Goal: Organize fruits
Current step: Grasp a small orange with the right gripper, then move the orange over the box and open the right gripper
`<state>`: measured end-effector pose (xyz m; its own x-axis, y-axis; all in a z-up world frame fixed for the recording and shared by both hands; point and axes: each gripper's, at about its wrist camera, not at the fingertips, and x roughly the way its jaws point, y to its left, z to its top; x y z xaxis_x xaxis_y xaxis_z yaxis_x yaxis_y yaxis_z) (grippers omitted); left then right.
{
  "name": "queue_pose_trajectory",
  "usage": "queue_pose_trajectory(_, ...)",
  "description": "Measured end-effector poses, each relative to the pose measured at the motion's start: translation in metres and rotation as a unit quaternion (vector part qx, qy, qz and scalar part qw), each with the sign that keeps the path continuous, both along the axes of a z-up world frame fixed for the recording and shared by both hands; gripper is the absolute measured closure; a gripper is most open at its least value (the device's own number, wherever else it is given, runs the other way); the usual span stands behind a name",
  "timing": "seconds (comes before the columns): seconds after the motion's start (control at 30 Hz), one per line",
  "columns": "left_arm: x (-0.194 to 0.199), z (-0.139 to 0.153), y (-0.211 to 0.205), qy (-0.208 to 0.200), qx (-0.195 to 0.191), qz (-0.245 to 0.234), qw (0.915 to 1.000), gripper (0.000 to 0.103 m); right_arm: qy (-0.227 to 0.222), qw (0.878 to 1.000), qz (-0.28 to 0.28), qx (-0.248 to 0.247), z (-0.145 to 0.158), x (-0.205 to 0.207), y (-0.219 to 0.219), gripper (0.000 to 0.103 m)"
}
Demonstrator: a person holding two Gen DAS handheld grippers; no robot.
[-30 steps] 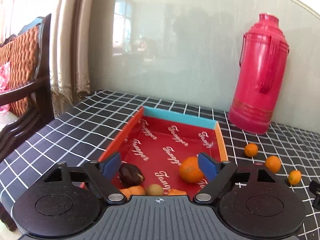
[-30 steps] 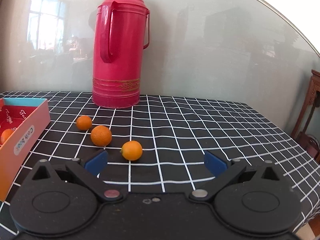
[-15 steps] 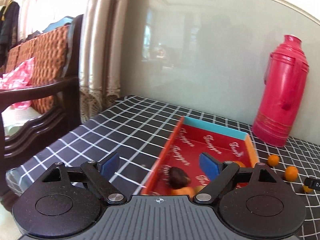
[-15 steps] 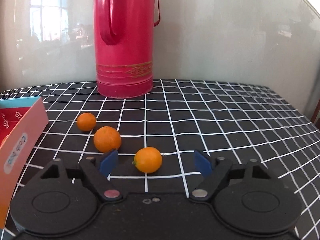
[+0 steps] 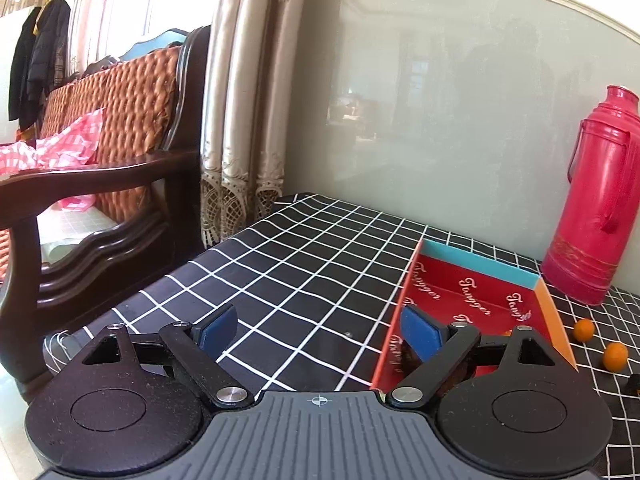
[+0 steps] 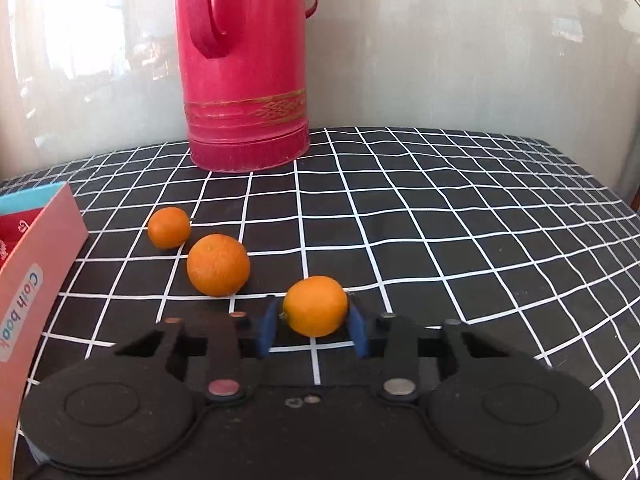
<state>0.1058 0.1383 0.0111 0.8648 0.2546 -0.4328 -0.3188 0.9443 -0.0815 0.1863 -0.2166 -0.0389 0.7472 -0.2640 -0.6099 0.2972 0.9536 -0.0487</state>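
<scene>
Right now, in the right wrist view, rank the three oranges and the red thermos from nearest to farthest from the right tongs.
1. Nearest orange: between the blue pads of the right tongs, which have closed in around it.
2. Large orange: ahead, to the left.
3. Small orange: farther left, beside the box.
4. Red thermos: at the back, against the wall.

Red thermos upright on checked cloth; wood sofa (w/ curtain).

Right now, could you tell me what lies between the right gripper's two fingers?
In the right wrist view, a small orange sits between the right gripper's blue fingers, resting on the checked tablecloth.
</scene>
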Motion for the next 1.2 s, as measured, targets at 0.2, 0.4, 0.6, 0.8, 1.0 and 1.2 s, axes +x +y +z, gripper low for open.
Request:
queue_pose_trajectory(0.2,-0.001,-0.001,0.008,0.001,-0.004,0.01,0.9999,0.014,-0.023,0.999,0.018,-0.013,0.007,-0.009,0.013,0.077)
queue_pose_trajectory(0.4,-0.003,-0.002,0.011,0.001,-0.004,0.014,0.9999,0.013,-0.068,0.995,0.071,0.009,0.023,-0.025,0.031,0.077)
queue_pose_trajectory(0.6,-0.004,-0.002,0.012,0.001,-0.003,0.014,0.9999,0.013,-0.121,0.979,0.16,0.022,0.041,-0.042,0.06,0.077)
queue_pose_trajectory(0.8,-0.003,-0.002,0.012,0.003,-0.001,0.016,0.9999,0.013,-0.135,0.957,0.25,0.058,0.049,-0.045,0.081,0.077)
queue_pose_trajectory(1.0,-0.004,-0.002,0.013,0.002,0.002,0.018,0.9998,0.012,-0.127,0.937,0.318,0.076,0.051,-0.051,0.108,0.077)
queue_pose_trajectory(1.2,-0.005,-0.002,0.017,0.002,0.003,0.019,0.9998,0.012,-0.11,0.929,0.349,0.048,0.047,-0.054,0.132,0.076)
